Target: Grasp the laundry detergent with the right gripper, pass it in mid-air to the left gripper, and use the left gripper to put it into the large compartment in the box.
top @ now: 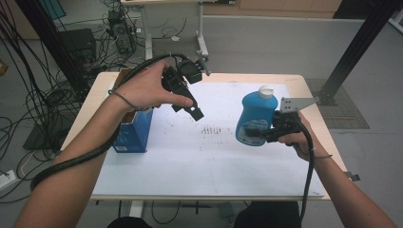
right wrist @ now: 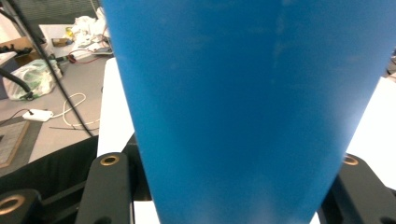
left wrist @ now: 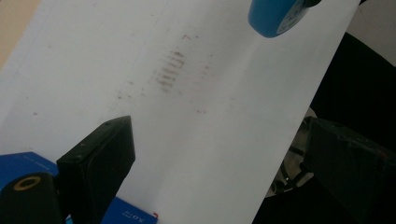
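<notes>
Your blue bottle (top: 255, 116) with the white cap sits in the right gripper (top: 260, 133), whose jaws are closed on its lower body from the side; in the right gripper view the blue wall (right wrist: 243, 112) runs up between the two black jaws. The bottle stands nearly upright toward the right edge of the white sheet (top: 199, 156), and I cannot tell whether its base rests on the sheet or hangs just above it. So the grasp looks done; moving the bottle and setting it down is what seems left.

Your left gripper (top: 192, 109) hangs above the middle of the sheet, its jaws spread wide with nothing between them, as the left gripper view confirms. Just beside your left hand, at the sheet's left edge, stands an open blue box (top: 135, 130), a likely destination if you mean to pack the bottle.
</notes>
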A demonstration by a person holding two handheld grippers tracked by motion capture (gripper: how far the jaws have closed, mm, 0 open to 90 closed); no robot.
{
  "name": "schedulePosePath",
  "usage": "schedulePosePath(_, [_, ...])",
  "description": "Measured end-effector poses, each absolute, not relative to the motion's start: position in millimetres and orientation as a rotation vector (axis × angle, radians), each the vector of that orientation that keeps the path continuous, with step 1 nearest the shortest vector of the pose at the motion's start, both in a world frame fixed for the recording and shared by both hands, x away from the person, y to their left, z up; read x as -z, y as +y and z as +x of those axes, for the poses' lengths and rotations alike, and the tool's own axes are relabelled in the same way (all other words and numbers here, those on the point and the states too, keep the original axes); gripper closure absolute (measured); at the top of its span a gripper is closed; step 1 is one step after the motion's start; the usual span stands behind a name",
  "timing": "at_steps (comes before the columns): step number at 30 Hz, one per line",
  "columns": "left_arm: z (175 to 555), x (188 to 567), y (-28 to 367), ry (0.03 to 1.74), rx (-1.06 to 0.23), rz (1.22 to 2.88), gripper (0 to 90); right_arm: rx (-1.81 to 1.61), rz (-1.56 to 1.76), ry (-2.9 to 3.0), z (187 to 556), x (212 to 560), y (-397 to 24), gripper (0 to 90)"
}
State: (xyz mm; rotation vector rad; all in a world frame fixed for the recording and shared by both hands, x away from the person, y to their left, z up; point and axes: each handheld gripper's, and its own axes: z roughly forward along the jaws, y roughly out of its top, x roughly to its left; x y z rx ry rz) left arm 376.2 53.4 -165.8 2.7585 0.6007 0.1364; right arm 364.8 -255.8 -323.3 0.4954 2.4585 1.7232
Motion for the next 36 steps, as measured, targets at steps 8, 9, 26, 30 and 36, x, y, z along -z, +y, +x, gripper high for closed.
schedulePosePath(8, [372.4,149.1,54.4,0.513,-0.127,2.766,9.3,-1.742,0.426,2.507,364.8,316.7,-240.0,42.9])
schedulePosePath(9, [371.9,147.8,55.0,0.506,-0.124,2.764,9.3,-1.742,0.426,2.507,364.8,316.7,-240.0,42.9])
schedulePosePath(26, [362.6,136.6,49.6,0.425,-0.114,2.799,9.4,-1.737,0.316,2.590,363.7,307.6,-207.8,43.0])
schedulePosePath(30, [360.1,132.3,45.2,0.389,-0.108,2.806,9.5,-1.736,0.279,2.611,362.1,304.6,-201.6,43.1])
schedulePosePath(36, [355.8,128.0,37.9,0.331,-0.085,2.818,9.4,-1.733,0.226,2.630,359.8,296.7,-191.1,43.1])
